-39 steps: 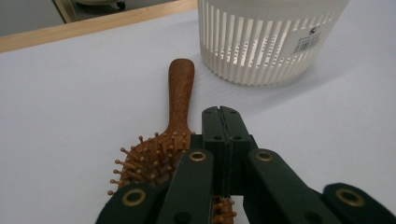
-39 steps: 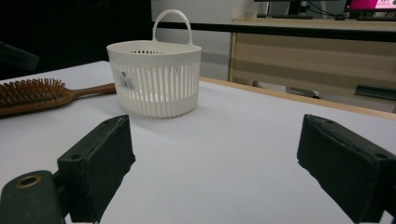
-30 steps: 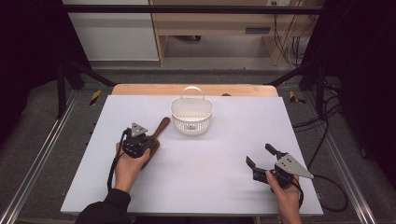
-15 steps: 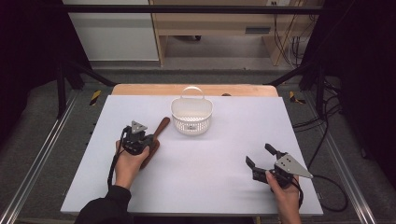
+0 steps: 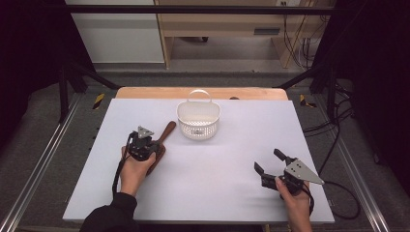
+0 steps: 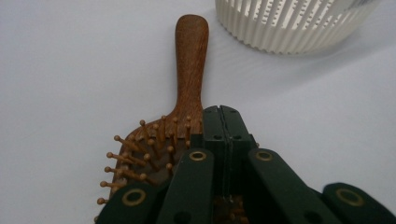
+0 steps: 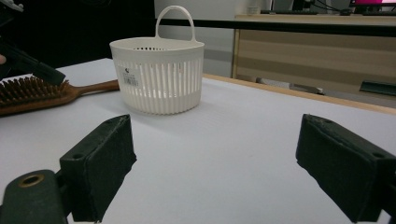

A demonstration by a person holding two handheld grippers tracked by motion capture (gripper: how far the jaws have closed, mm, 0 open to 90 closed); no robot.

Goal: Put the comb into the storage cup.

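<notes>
While one hairbrush (image 5: pixel 161 145) and one basket (image 5: pixel 198 120) lie, left hand-held gripper (image 6: pixel 223 122) closed, right hand-held gripper (image 7: pixel 215 168) gapes.

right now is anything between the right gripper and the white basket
No. Bare table runs from the open right gripper to the white basket, as its gripper view shows.

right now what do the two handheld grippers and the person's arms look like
Both grippers are black with two jaws. The left gripper carries a small grey three-cornered plate and trails a black cable along the forearm, which wears a black sleeve. The right gripper has a larger grey three-cornered plate and a black cable running off toward the table's right edge. Its pads are thick, matte black blocks; brass-coloured rivet rings mark the linkages.
</notes>
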